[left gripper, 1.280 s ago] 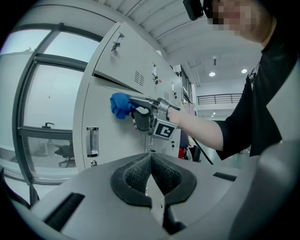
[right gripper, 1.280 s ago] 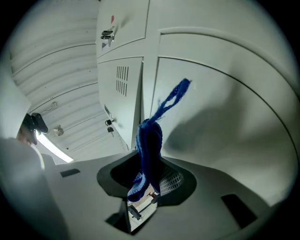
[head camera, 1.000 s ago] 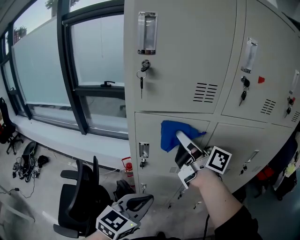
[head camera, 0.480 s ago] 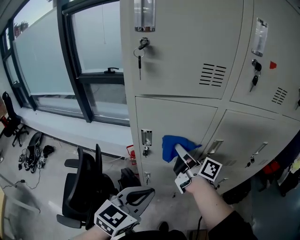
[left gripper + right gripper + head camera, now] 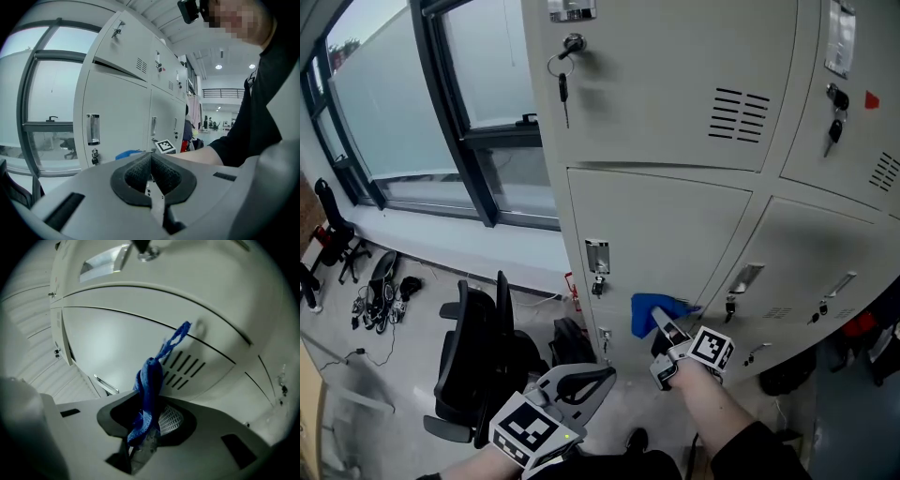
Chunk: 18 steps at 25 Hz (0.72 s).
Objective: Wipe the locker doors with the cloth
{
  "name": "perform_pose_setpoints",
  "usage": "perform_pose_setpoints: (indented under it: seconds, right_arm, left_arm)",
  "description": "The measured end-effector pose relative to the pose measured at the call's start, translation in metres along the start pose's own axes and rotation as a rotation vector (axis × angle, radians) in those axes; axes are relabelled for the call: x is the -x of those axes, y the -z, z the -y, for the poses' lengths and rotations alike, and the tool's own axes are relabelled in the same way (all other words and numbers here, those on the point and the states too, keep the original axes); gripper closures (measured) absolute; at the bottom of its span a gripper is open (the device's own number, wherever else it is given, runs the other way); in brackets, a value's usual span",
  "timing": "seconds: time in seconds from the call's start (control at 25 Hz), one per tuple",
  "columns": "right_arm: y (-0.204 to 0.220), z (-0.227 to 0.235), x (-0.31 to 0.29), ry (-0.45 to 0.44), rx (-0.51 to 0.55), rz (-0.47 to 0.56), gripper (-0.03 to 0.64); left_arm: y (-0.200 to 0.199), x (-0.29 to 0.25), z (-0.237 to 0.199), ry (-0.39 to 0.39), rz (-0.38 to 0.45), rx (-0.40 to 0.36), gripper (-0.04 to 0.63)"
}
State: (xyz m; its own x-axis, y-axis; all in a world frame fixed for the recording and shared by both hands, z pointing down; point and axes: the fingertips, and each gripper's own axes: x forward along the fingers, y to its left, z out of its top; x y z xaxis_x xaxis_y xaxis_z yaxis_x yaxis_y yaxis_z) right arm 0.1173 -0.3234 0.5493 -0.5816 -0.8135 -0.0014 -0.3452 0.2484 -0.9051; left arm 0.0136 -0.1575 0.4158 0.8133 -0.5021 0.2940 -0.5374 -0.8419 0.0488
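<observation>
Down the lower-left door [image 5: 656, 225] the cloth [image 5: 649, 309] has slid, from its upper part to near its bottom edge, and the right gripper [image 5: 664, 326] has gone down with it. That gripper's fingers [image 5: 171, 420] are clamped on the blue cloth, which bunches up between them and reaches to the door, with vent slots [image 5: 185, 366] just behind it. The left gripper [image 5: 591, 380] hangs low, well apart from the lockers [image 5: 675, 75], its fingers [image 5: 136, 173] closed tip to tip with nothing between them. Every locker door is shut, so what they hold cannot be seen. A key [image 5: 563, 89] dangles from the lock of the upper-left door. Left of the lockers runs a window [image 5: 403, 103]. A black chair [image 5: 473, 361] stands on the floor [image 5: 412, 319] just beside the lower-left door, near the left gripper.
</observation>
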Motion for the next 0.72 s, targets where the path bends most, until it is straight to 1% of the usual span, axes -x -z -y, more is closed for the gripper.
perform_pose_setpoints:
  seconds: [0.08, 0.24, 0.4, 0.48, 0.6, 0.64, 0.72]
  right_arm:
    - [0.008, 0.016, 0.001, 0.024, -0.036, -0.003, 0.515]
    - [0.016, 0.043, 0.004, 0.069, -0.052, -0.005, 0.515]
    - [0.02, 0.059, 0.011, 0.112, -0.062, -0.001, 0.515]
    - [0.02, 0.06, 0.015, 0.122, -0.066, 0.002, 0.52]
    - [0.019, 0.04, 0.02, 0.088, -0.034, -0.007, 0.522]
    - [0.017, 0.026, 0.021, 0.055, -0.012, -0.012, 0.522]
    - [0.012, -0.013, 0.023, -0.038, 0.006, -0.014, 0.522]
  left_arm:
    - [0.001, -0.002, 0.001, 0.0, -0.007, 0.001, 0.589]
    - [0.005, -0.005, 0.0, -0.003, -0.019, 0.003, 0.589]
    - [0.002, -0.006, 0.0, -0.005, -0.015, 0.013, 0.589]
    - [0.002, -0.007, 0.001, 0.002, -0.011, 0.005, 0.589]
    - [0.002, -0.008, 0.002, 0.015, -0.001, -0.005, 0.589]
    - [0.001, -0.008, 0.003, 0.018, 0.005, -0.005, 0.589]
    - [-0.003, -0.008, 0.004, 0.026, 0.019, -0.007, 0.589]
